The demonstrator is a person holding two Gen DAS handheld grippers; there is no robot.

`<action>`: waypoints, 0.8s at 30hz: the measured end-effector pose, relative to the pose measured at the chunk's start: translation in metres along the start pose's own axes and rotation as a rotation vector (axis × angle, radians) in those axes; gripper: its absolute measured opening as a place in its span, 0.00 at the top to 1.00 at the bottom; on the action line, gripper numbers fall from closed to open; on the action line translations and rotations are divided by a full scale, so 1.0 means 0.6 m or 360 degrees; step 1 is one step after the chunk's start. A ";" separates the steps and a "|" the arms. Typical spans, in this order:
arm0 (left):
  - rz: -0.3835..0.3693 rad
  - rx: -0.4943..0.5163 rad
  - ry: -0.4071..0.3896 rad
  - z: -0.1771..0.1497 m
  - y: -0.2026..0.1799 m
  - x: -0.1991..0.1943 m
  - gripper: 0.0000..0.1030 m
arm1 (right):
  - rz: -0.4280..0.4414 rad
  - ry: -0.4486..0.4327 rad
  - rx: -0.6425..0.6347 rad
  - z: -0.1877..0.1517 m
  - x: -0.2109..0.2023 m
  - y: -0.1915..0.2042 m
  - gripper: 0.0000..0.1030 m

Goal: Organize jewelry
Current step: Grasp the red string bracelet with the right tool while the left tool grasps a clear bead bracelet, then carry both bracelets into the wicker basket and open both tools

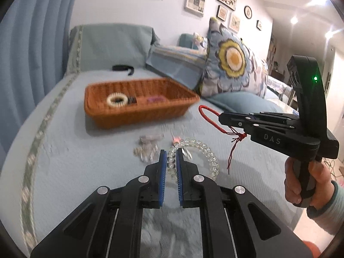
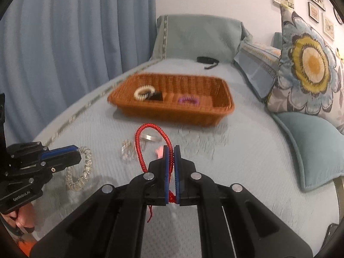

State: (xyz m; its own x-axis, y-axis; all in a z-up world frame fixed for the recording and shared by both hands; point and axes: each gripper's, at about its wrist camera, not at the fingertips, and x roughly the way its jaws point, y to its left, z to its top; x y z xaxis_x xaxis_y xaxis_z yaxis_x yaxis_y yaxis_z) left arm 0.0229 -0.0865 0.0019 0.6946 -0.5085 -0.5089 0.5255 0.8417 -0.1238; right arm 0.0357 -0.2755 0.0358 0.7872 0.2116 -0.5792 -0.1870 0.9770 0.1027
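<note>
My left gripper point(image 1: 171, 153) is shut on a clear bead bracelet point(image 1: 206, 150), which hangs from its blue pads above the bed; the same bracelet point(image 2: 85, 167) dangles from that gripper point(image 2: 78, 153) in the right wrist view. My right gripper point(image 2: 171, 149) is shut on a red braided cord bracelet point(image 2: 150, 131), whose loop stands up ahead of the fingers. In the left wrist view that cord point(image 1: 206, 116) sticks out of the right gripper point(image 1: 221, 117). A brown wicker basket point(image 2: 223, 107) lies further back and holds a cream bracelet point(image 2: 144, 91), a black item and a purple bracelet point(image 2: 187, 101).
Small clear pieces point(image 1: 148, 148), a silver ring-like piece point(image 2: 150, 137) and a pink-lit item point(image 2: 160, 150) lie on the blue bedspread between grippers and basket. A black band point(image 2: 207, 60) lies behind the basket. Floral and blue cushions point(image 2: 309, 64) crowd the right side; a blue curtain point(image 2: 75, 32) hangs left.
</note>
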 end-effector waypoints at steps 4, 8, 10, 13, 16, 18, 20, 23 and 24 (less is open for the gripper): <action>0.0023 0.0027 -0.0088 0.060 0.011 0.013 0.93 | -0.0004 -0.0081 0.0102 0.054 0.017 -0.025 0.97; 0.0039 -0.0001 -0.0151 0.117 0.032 0.036 0.93 | 0.0020 -0.0138 0.0184 0.112 0.043 -0.052 0.97; 0.0030 -0.0026 -0.0163 0.143 0.043 0.049 0.93 | 0.0015 -0.0156 0.0199 0.137 0.058 -0.060 0.97; 0.0064 -0.0021 -0.0164 0.175 0.057 0.078 0.93 | 0.0019 -0.0168 0.0248 0.170 0.086 -0.076 0.97; 0.0090 -0.0041 -0.0158 0.201 0.074 0.112 0.93 | 0.0025 -0.0164 0.0280 0.196 0.123 -0.089 0.97; 0.0110 -0.0053 -0.0154 0.212 0.084 0.134 0.93 | 0.0013 -0.0149 0.0282 0.206 0.146 -0.094 0.97; 0.0120 -0.0064 -0.0130 0.221 0.091 0.163 0.93 | 0.0001 -0.0117 0.0271 0.213 0.174 -0.097 0.97; 0.0142 -0.0053 -0.0085 0.226 0.094 0.200 0.93 | -0.0025 -0.0044 0.0263 0.212 0.218 -0.098 0.97; 0.0152 -0.0048 -0.0063 0.225 0.093 0.215 0.93 | -0.0037 -0.0023 0.0259 0.209 0.229 -0.098 0.97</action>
State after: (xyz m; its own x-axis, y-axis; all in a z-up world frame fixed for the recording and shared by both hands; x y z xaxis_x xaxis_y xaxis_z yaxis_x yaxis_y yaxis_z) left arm 0.2084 -0.1295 0.0441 0.7598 -0.4322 -0.4857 0.4416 0.8914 -0.1024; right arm 0.2284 -0.3002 0.0519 0.7987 0.1883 -0.5715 -0.0721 0.9729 0.2198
